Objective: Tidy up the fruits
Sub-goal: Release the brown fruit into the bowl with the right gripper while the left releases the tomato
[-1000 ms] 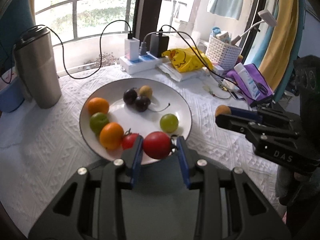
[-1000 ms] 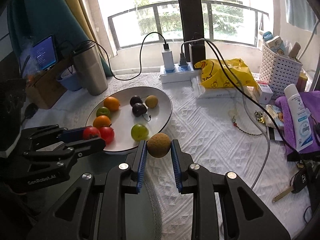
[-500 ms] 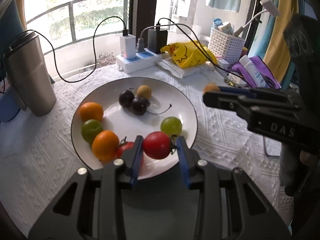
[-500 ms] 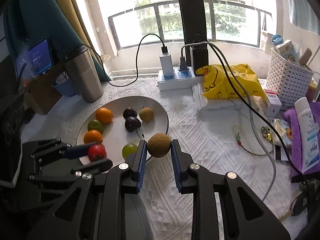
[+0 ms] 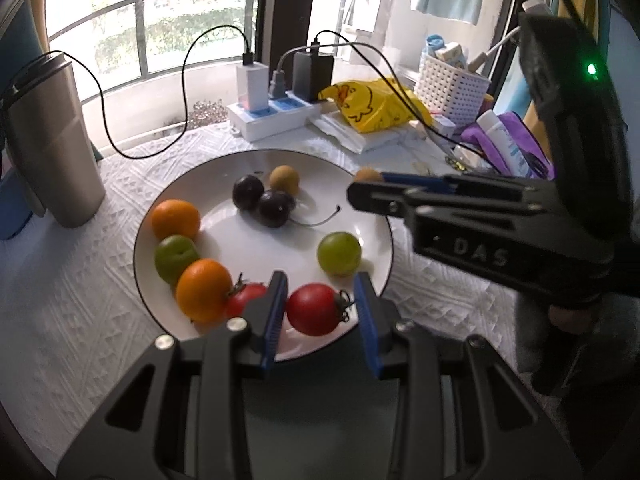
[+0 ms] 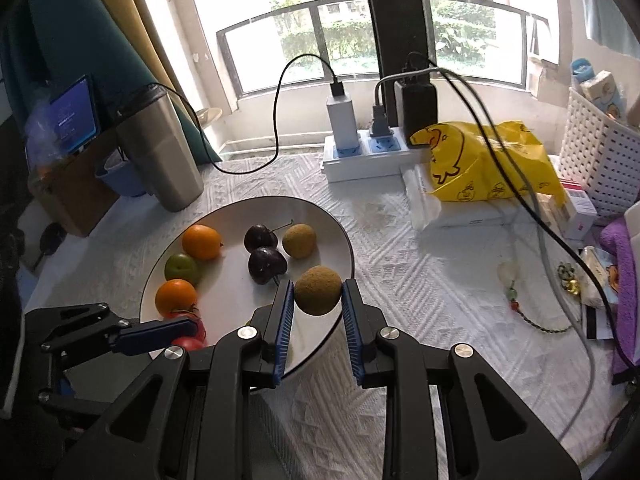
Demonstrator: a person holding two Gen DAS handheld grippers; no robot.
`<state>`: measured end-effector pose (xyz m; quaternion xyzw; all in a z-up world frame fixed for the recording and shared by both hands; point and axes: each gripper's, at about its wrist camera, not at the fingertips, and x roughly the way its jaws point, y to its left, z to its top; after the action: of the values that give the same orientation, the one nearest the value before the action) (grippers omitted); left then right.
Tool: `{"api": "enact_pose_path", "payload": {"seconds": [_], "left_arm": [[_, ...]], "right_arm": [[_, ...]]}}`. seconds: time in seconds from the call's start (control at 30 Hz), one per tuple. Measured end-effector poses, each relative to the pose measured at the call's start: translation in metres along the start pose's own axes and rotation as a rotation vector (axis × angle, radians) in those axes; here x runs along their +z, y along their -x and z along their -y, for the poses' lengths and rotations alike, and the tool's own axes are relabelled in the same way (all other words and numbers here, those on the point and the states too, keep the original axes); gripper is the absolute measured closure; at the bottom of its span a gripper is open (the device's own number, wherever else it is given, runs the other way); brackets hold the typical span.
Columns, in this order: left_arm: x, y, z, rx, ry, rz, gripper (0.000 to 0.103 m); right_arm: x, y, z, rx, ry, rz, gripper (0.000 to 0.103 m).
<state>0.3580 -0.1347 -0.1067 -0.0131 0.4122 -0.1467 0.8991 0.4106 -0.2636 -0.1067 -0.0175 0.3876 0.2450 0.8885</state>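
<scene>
Going left to right around the plate [image 5: 384, 216]: metal tumbler [image 5: 48, 144] off its left side, then two oranges [image 5: 176, 220] with a green fruit [image 5: 174, 256] between them along the left rim, a tomato [image 5: 246, 298] right after. Left gripper [image 5: 320, 308] over the near rim, fingers set a bit wider than the red tomato [image 5: 314, 308] between them, looks loose on the right so can't tell if really held. Two dark cherries [image 5: 262, 200] and a brown fruit [image 5: 284, 178] toward the far side. Right gripper [image 6: 317, 300] narrowed tight on a brown round fruit [image 6: 318, 290], up over the plate's right edge. Probably the key bit: matching brown fruit [image 6: 299, 241] sits straight ahead and slightly left of that gripper, so right side nearer, short push forward then let go
</scene>
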Motion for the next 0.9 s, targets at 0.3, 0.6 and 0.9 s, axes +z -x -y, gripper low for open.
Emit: {"api": "enact_pose_path", "payload": {"seconds": [0.3,0.6,0.9], "left_arm": [[0.001,0.001,-0.005,-0.023,0.020,0.006,0.067],[0.002,0.008,-0.011,-0.012,0.039,0.030,0.066],[0.003,0.024,-0.015,0.008,0.049,0.063,0.065]], "right_arm": [[0.003,-0.010,-0.006,-0.010,0.034,-0.012,0.077],[0.003,-0.011,-0.009,-0.029,0.048,-0.014,0.076],[0.004,0.004,-0.013,-0.045,0.051,0.004,0.075]]}}
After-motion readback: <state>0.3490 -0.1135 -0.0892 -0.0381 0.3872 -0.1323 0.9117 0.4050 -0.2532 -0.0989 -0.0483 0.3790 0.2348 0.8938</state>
